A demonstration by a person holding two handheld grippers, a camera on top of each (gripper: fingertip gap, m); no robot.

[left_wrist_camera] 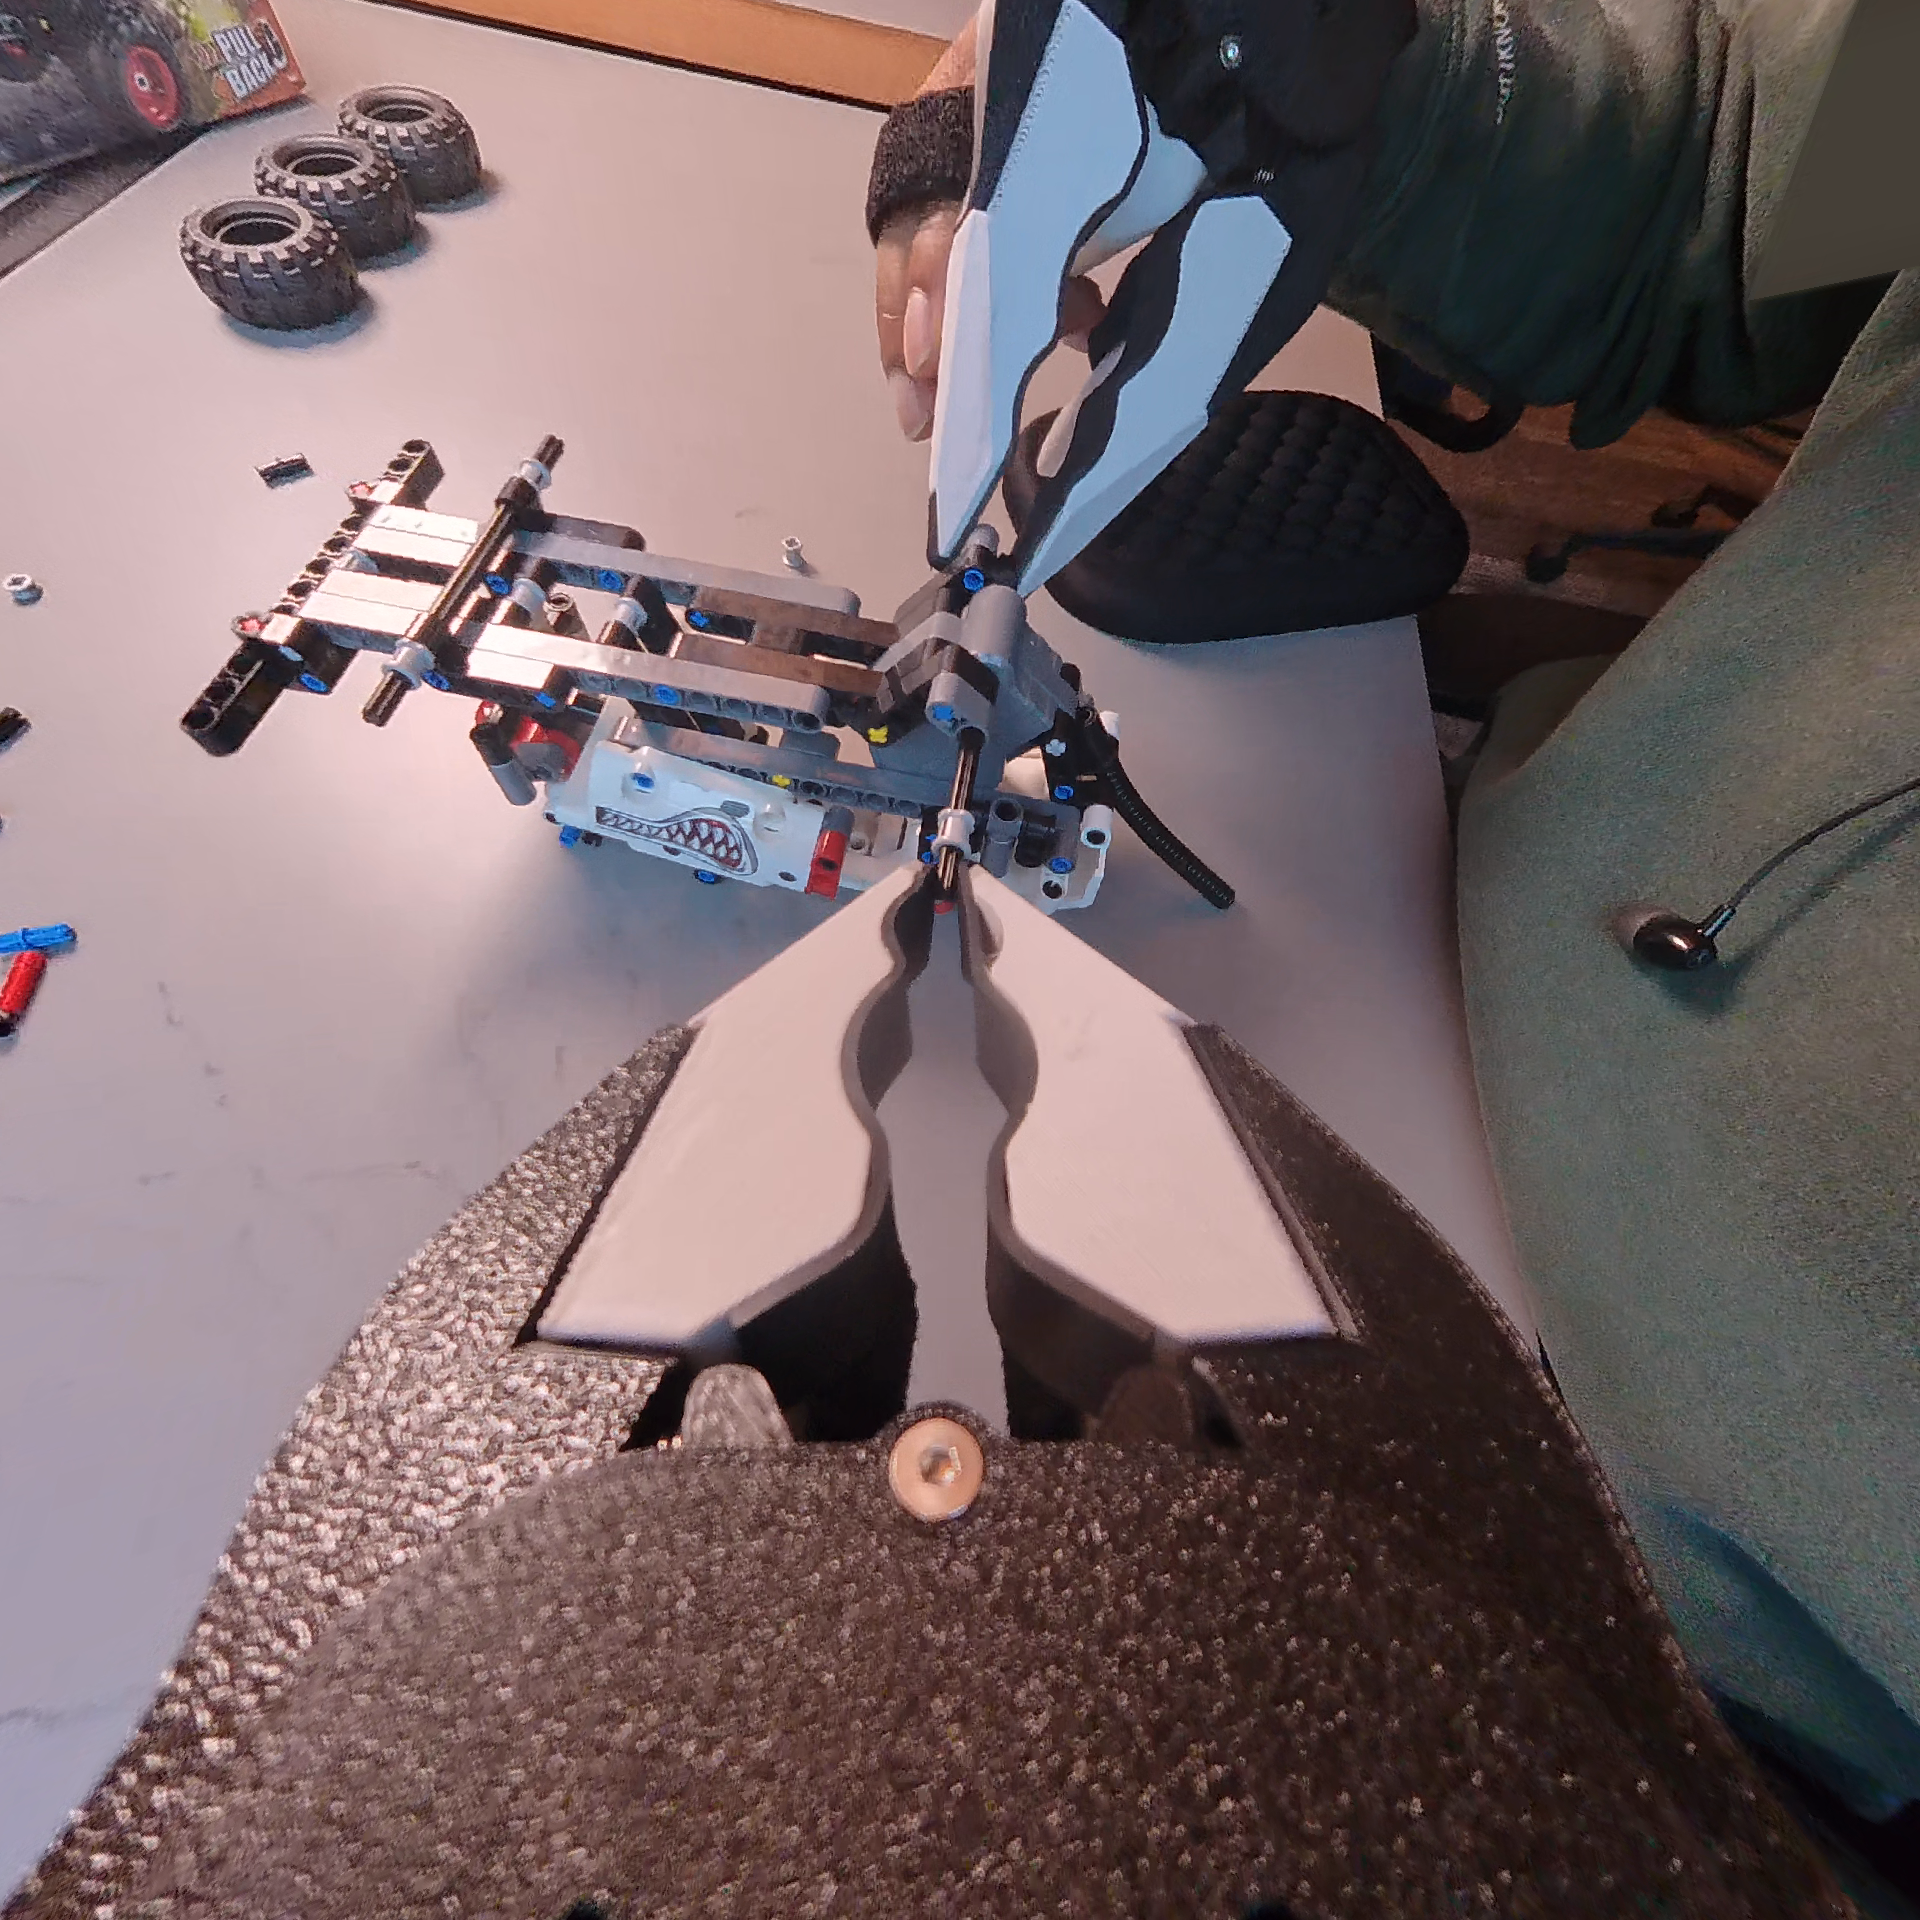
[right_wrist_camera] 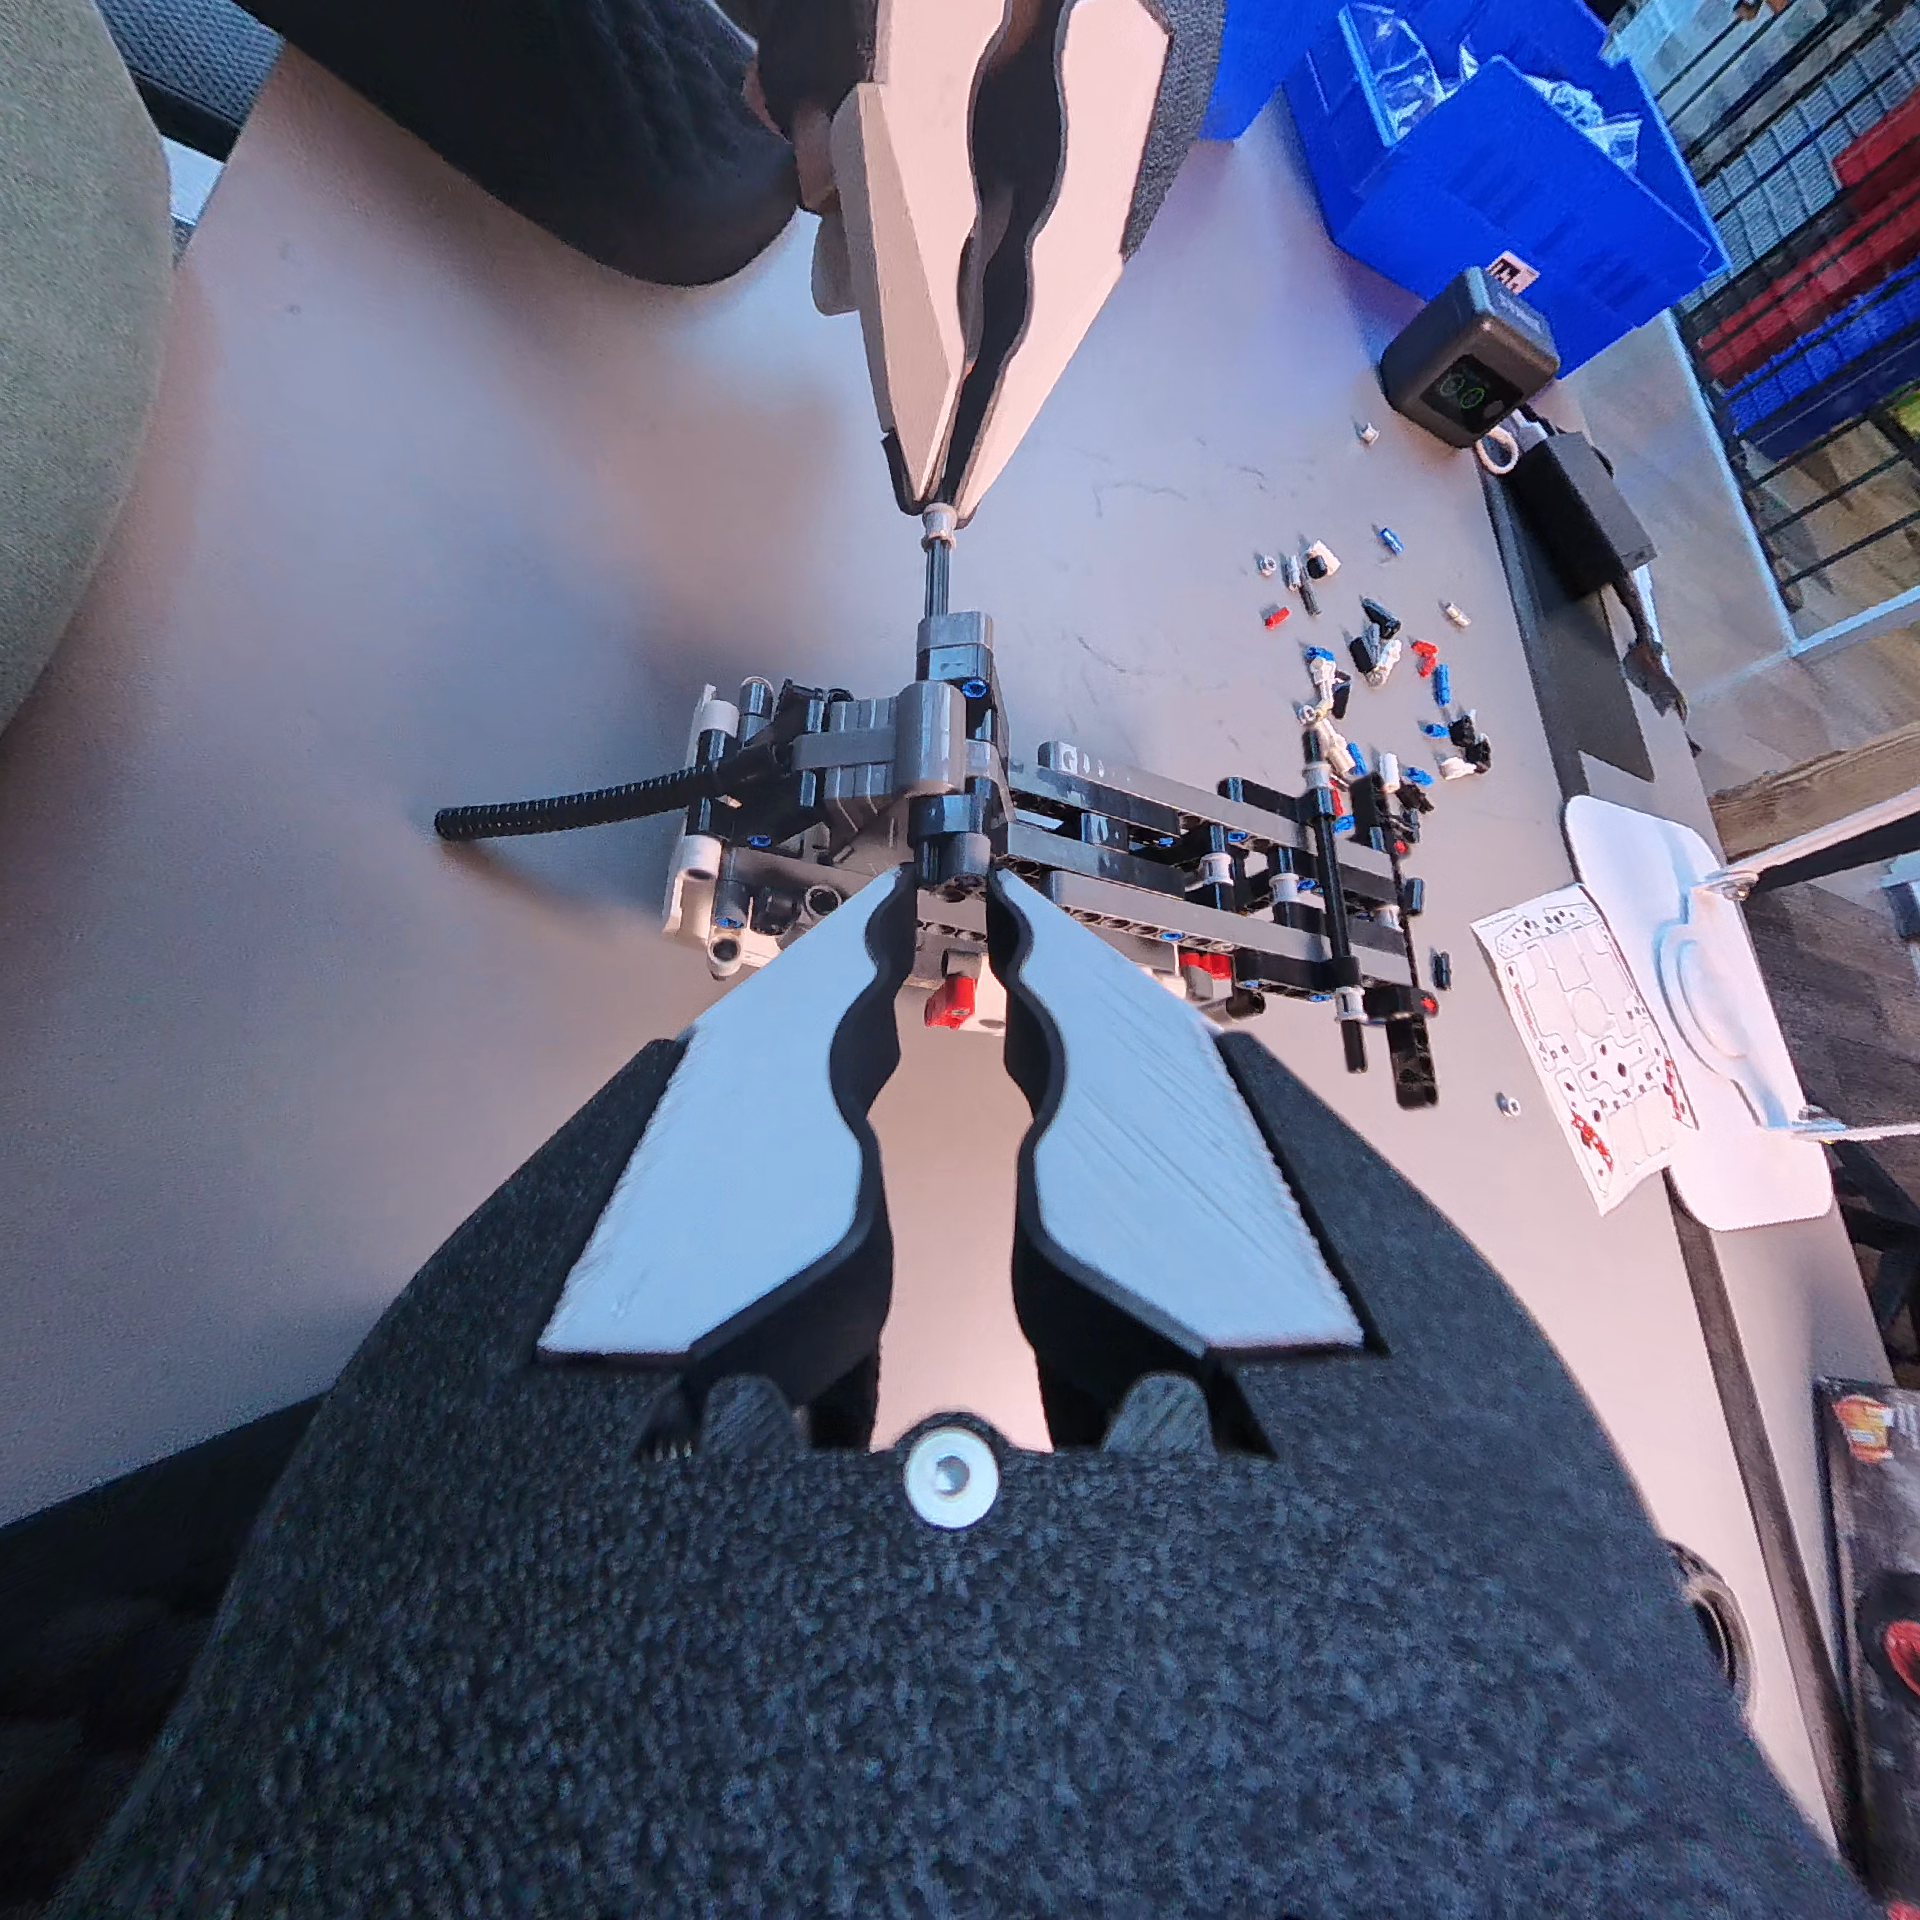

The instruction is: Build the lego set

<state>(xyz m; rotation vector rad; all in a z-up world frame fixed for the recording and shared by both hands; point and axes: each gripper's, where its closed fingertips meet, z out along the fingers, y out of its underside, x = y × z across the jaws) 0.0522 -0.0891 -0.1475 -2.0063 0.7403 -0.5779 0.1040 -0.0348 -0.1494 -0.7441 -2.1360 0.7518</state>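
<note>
Lego chassis (left_wrist_camera: 727, 675) between both claws, left claw (left_wrist_camera: 943, 896) on its axle (left_wrist_camera: 961, 800).

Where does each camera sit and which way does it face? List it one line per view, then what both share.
Left wrist view: on the left gripper, looking along its fingers at the lego chassis and three tyres; a hand holding the right gripper shows opposite.
Right wrist view: on the right gripper, facing the chassis from the other side, towards loose parts and blue bins.
Shared: the chassis, its black axle, both grippers, the table.
</note>
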